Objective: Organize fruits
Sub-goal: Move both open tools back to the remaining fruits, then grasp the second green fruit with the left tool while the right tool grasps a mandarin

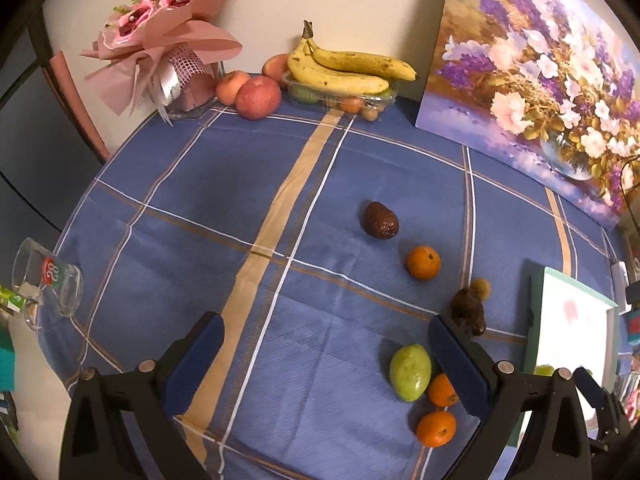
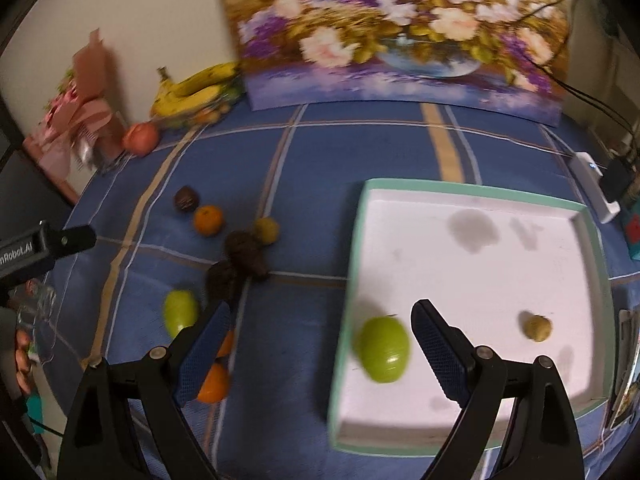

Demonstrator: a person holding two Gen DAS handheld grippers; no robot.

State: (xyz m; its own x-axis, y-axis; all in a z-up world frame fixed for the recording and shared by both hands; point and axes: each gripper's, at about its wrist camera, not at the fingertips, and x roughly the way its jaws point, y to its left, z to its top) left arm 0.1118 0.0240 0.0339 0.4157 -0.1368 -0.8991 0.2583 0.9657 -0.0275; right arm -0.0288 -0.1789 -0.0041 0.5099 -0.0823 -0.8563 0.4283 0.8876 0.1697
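Fruits go into the white tray [image 2: 472, 196]: both grippers, left [image 1: 326, 364] and right [image 2: 320, 350], hang spread and empty, so centre on 1 orange [image 1: 423, 262] before squeezing.

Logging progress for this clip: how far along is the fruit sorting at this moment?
Early. Done: a green fruit and a small yellowish fruit lie in the white tray. In hand: nothing; the left gripper and right gripper are open. Left on the cloth: another green fruit, three oranges, several dark fruits.
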